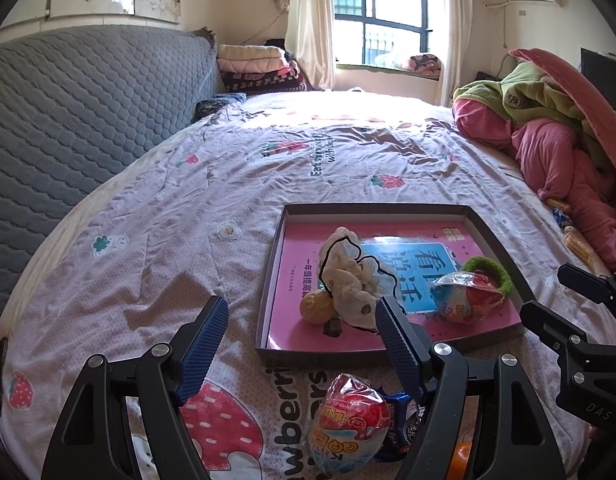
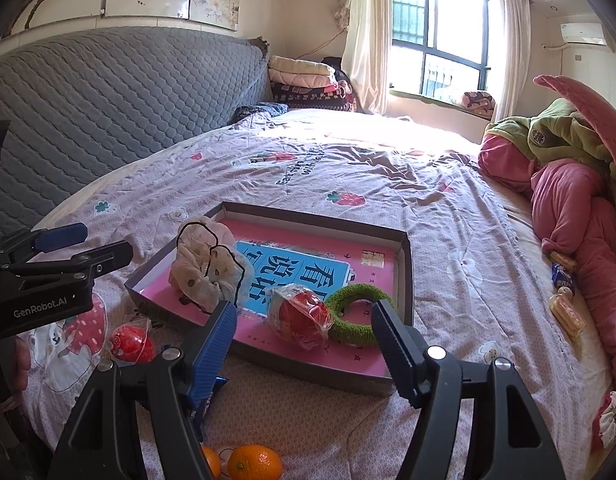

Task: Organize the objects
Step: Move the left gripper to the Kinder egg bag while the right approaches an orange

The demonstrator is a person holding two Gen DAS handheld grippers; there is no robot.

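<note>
Two tools hang over a bed (image 2: pixel 448 208) spread with a strawberry-print sheet. On it lies the landmark, a shallow dark tray (image 2: pixel 404 256), lined by a pink book (image 1: pixel 484 312). Inside the tray sit a crumpled white cloth (image 2: pixel 204 268), a green ring scrunchie (image 2: pixel 348 330) and a wrapped red-and-white toy egg (image 2: pixel 300 314), with a small yellow ball (image 1: pixel 317 307) beside the cloth. Just in front of the tray, on the sheet, lie a second wrapped egg (image 1: pixel 348 424), a blue snack packet (image 1: pixel 400 420) and two oranges (image 2: pixel 254 462). The left tool (image 1: pixel 300 320) and the right tool (image 2: pixel 304 320) both stand open, holding nothing, near the tray's front rim.
</note>
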